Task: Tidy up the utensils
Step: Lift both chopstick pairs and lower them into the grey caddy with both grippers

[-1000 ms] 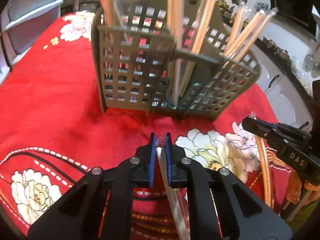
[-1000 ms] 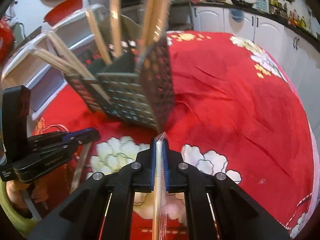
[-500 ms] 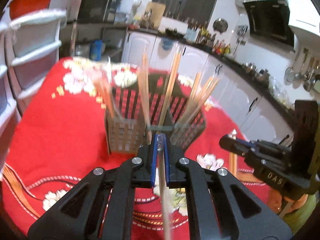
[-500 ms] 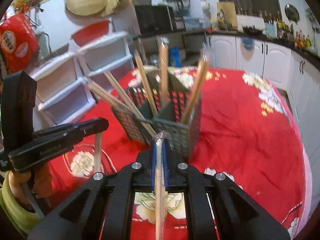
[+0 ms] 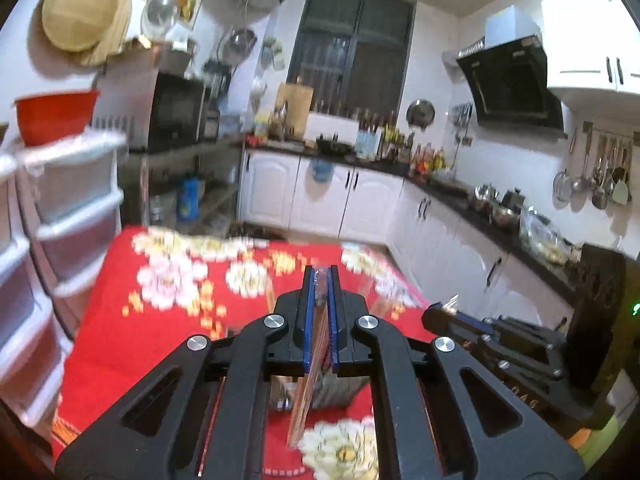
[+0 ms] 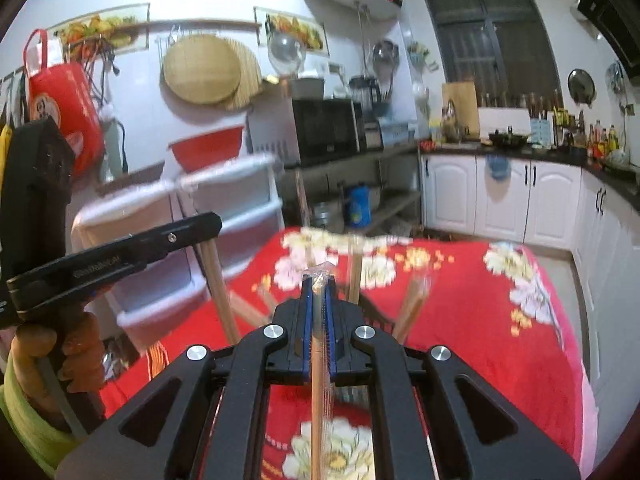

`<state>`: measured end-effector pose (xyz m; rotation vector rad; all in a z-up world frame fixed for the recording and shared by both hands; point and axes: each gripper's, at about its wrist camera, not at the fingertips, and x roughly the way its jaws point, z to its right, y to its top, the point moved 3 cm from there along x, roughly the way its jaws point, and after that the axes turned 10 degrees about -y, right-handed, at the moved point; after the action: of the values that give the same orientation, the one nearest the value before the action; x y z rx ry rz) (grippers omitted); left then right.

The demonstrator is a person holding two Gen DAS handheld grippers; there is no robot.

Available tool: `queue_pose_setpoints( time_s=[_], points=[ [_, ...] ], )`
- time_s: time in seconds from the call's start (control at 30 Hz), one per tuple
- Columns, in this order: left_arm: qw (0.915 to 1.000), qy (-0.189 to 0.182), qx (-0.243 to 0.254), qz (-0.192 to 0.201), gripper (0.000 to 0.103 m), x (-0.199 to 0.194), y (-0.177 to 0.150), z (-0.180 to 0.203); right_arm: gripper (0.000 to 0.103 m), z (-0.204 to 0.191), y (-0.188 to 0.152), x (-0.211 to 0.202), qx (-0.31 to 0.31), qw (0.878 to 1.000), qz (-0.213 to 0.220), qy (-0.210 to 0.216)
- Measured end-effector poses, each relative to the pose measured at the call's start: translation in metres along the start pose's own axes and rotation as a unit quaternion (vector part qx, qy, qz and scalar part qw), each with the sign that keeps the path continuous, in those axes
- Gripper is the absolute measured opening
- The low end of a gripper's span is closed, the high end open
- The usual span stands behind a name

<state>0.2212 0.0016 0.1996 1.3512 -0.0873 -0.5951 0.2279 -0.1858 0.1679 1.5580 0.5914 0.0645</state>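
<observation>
My left gripper (image 5: 320,280) is shut on a plastic-wrapped pair of wooden chopsticks (image 5: 306,396), held high over the table. My right gripper (image 6: 318,284) is shut on another wrapped pair of chopsticks (image 6: 318,400), also raised. The grey slotted utensil basket (image 5: 334,392) sits below, mostly hidden behind the left jaws; several wrapped chopsticks (image 6: 412,308) stand in it, blurred. The right gripper (image 5: 452,312) shows at the right of the left wrist view, and the left gripper (image 6: 192,228) at the left of the right wrist view.
The table has a red floral cloth (image 5: 120,320). White plastic drawers (image 5: 68,208) with a red bowl (image 5: 56,116) on top stand to the left. White kitchen cabinets (image 5: 352,204) and a counter with pots line the back and right.
Both grippers have risen and tilted up, each still holding its chopsticks. The basket has dropped from the middle of the views to below the jaws, and the kitchen walls have come into view.
</observation>
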Motion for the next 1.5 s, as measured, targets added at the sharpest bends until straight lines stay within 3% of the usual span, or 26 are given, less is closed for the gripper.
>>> queue_pose_setpoints(
  time_s=[0.3, 0.7, 1.17, 1.5],
  points=[
    [0.9992, 0.006, 0.018, 0.036, 0.002, 0.015, 0.046, 0.010, 0.006, 0.009, 0.045, 0.019, 0.012, 0.998, 0.062, -0.015],
    [0.9987, 0.026, -0.003, 0.042, 0.002, 0.063, 0.046, -0.007, 0.006, 0.024, 0.067, 0.058, 0.024, 0.992, 0.116, -0.042],
    [0.9993, 0.037, -0.009, 0.001, 0.002, 0.107, 0.012, -0.022, 0.006, 0.035, 0.051, 0.107, 0.031, 0.992, 0.101, -0.068],
    [0.9989, 0.039, -0.021, -0.017, 0.002, 0.122, -0.009, -0.033, 0.006, 0.033, 0.020, 0.129, 0.029, 0.993, 0.081, -0.078]
  ],
)
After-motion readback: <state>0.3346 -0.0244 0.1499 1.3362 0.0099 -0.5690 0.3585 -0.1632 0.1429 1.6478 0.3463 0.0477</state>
